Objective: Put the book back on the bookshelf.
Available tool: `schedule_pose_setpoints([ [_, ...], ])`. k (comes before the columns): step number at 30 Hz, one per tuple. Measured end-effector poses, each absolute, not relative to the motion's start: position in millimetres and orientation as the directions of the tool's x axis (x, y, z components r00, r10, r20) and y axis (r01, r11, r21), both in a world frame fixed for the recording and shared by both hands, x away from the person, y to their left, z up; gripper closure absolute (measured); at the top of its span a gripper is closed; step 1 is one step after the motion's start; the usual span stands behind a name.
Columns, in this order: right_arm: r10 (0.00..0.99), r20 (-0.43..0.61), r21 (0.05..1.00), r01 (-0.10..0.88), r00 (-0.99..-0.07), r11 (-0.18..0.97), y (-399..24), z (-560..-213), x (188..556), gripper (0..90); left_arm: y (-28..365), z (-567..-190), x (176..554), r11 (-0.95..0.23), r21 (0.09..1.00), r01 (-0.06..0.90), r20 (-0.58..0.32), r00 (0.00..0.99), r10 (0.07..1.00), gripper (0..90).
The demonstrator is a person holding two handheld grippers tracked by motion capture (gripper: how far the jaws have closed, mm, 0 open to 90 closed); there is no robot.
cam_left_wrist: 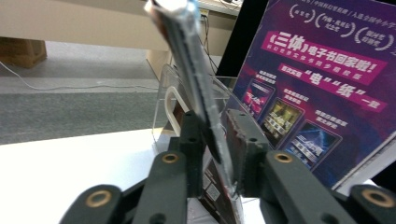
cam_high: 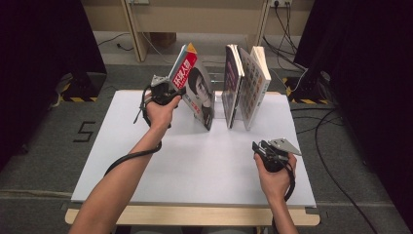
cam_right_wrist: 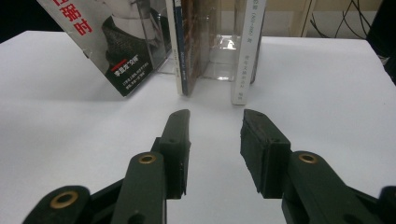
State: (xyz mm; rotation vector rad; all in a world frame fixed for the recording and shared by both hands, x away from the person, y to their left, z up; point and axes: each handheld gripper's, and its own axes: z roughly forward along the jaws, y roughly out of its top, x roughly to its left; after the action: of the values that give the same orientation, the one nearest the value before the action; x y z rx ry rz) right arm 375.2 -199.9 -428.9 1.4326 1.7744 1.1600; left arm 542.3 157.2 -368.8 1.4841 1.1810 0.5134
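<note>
A thin magazine (cam_high: 197, 90) with a red title band leans to the left at the back of the white board (cam_high: 195, 165), its lower corner down near the board. My left gripper (cam_high: 178, 91) is shut on the magazine's left edge. In the left gripper view the magazine's edge (cam_left_wrist: 196, 79) runs up between the two pads of my left gripper (cam_left_wrist: 214, 135). My right gripper (cam_high: 260, 147) rests near the board's right front. Its jaws stand open with nothing between them, and in the right gripper view my right gripper (cam_right_wrist: 215, 128) points at the books.
Two more books, a purple-covered book (cam_high: 232, 78) and a patterned book (cam_high: 254, 83), stand upright in a clear acrylic stand (cam_right_wrist: 219, 56) just right of the magazine. The purple cover (cam_left_wrist: 317, 84) is close beside my left jaws. Cables lie on the floor to the right.
</note>
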Motion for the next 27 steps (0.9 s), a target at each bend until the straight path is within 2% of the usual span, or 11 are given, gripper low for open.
schedule_pose_setpoints([
  [8,0.961,0.084,0.883,0.466,-0.264,0.051,-200,-430,376,62.6,152,-360,544,0.097,0.936,0.337,-0.241,0.417,0.877,84.2],
  [16,0.961,0.085,0.880,0.472,-0.262,0.051,-200,-430,375,62.7,136,-352,538,0.028,0.973,0.231,-0.123,0.409,0.904,85.9],
  [20,0.962,0.083,0.881,0.470,-0.261,0.052,-201,-431,375,62.7,131,-354,536,0.024,0.979,0.203,-0.103,0.387,0.916,85.9],
  [27,0.962,0.085,0.877,0.478,-0.258,0.051,-201,-432,375,62.7,133,-358,531,0.047,0.975,0.219,-0.124,0.352,0.928,84.0],
])
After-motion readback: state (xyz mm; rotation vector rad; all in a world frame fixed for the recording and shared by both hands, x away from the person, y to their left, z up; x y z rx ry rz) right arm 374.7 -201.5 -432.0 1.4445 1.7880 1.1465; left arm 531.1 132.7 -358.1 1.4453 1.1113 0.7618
